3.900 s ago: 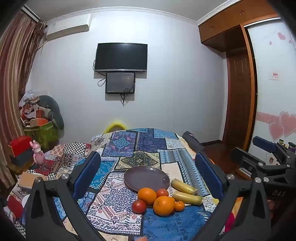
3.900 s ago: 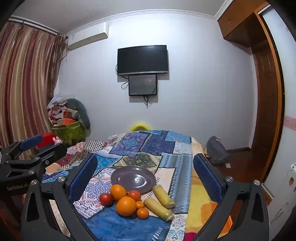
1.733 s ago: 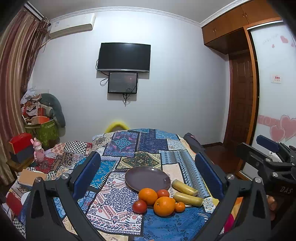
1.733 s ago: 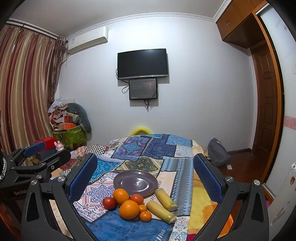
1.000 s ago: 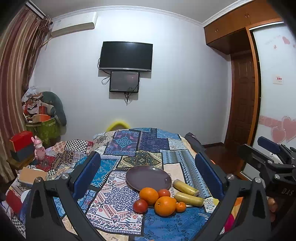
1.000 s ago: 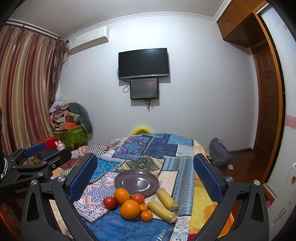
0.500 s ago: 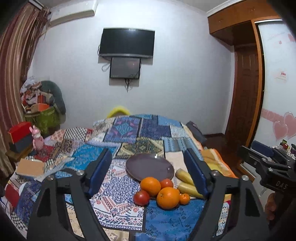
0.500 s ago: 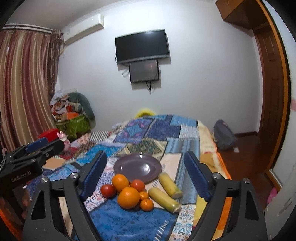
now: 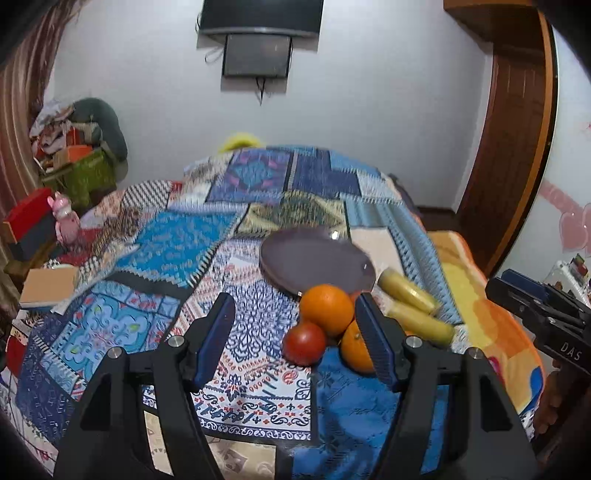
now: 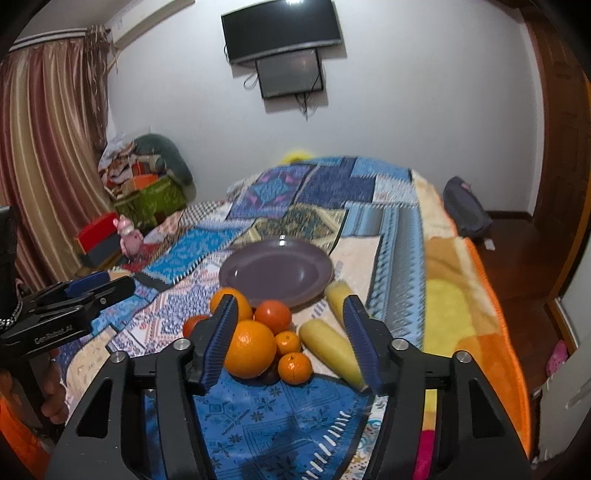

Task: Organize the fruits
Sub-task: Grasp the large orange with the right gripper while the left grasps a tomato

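Both claws spread, pinching nothing, hovering above the near end of the quilt [image 10: 280,421].

Left gripper [image 9: 295,332]: jaws wide apart, framing the tomato [image 9: 304,343] and far orange [image 9: 327,308] in its view; near orange [image 9: 352,350] partly hidden behind the right finger [image 9: 373,347]. Not touching any fruit.

Right gripper [image 10: 286,334]: jaws apart, framing the near orange [image 10: 251,349], a red-orange fruit [image 10: 273,315] and two mandarins [image 10: 294,368]. Far orange [image 10: 240,302] and tomato [image 10: 194,325] peek out behind the left finger [image 10: 218,345]. No contact visible.

Fruit all clustered on the quilt just near of the plate [image 10: 277,271], pieces touching or overlapping each other. Plate purple, nothing on it. Far orange right at the plate's near rim; contact with the rim unclear.

Two long yellow fruits [image 10: 332,350], kind unclear, lying right of the cluster: one beside the plate's right rim, one nearer, alongside the mandarins.

Left view motion-blurred on the far quilt.

Past the bed: TV [image 10: 280,29] on the far wall, curtain [image 10: 48,147] far left, door [image 9: 513,147] on the right.
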### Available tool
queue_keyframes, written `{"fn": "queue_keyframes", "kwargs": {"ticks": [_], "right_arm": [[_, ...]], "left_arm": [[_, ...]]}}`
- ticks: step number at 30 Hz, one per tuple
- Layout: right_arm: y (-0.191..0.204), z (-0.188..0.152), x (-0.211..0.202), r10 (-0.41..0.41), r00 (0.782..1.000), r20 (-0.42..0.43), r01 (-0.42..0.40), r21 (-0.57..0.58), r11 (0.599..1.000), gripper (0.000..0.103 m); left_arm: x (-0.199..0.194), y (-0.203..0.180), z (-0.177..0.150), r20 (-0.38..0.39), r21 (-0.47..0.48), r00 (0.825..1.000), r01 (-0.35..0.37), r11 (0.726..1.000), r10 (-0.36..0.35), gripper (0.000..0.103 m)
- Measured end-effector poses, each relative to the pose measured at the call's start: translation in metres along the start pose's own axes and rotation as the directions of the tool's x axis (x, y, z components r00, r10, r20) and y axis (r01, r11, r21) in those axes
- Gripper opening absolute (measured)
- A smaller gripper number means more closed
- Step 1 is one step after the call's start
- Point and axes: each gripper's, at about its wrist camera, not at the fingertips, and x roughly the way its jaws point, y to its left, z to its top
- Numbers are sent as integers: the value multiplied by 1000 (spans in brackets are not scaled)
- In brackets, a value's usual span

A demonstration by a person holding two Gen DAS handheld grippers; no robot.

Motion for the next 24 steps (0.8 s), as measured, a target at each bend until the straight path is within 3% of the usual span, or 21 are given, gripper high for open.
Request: {"fn": "queue_keyframes", "kwargs": {"ticks": [8, 24], "right_arm": [[3, -10, 36, 48, 992, -116, -48, -2, 999, 55], [20, -28, 96, 140, 948, -287, -148, -6, 989, 55]], "left_arm": [[47, 10, -15, -131, 2, 991, 14, 1000, -14, 67], [101, 6, -31, -264, 25, 961, 86, 996, -76, 67]]}}
